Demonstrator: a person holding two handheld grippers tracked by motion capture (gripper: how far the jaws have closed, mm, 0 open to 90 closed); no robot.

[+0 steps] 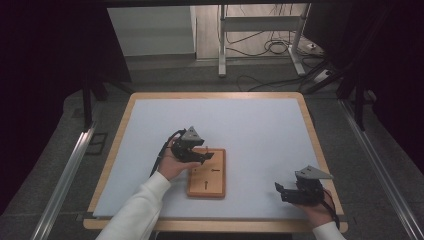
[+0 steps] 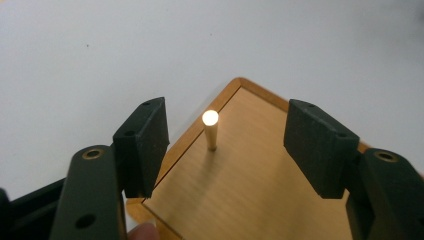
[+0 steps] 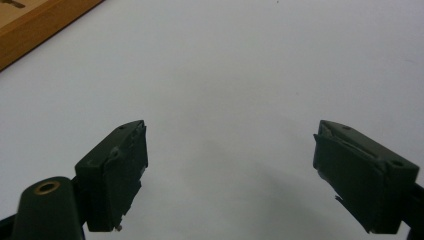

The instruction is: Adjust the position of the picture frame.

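A small wooden board [image 1: 207, 173] lies on the white table mat, with short upright pegs standing on it. My left gripper [image 1: 204, 156] hovers over the board's far left corner, open. In the left gripper view a pale wooden peg [image 2: 210, 129] stands upright on the board [image 2: 250, 190] near its corner, midway between the two spread jaws of the left gripper [image 2: 226, 145] and touching neither. My right gripper [image 1: 281, 191] rests low near the table's front right edge, open and empty. In its own view the right gripper [image 3: 231, 165] faces bare mat, with the board's edge [image 3: 40, 20] at the top left.
The white mat [image 1: 250, 130] covers a wood-rimmed table [image 1: 310, 125]. Two more pegs [image 1: 206, 185] stand on the board's middle and near part. Behind the table are a metal stand and cables on the floor [image 1: 270, 45]. Rails run along both sides.
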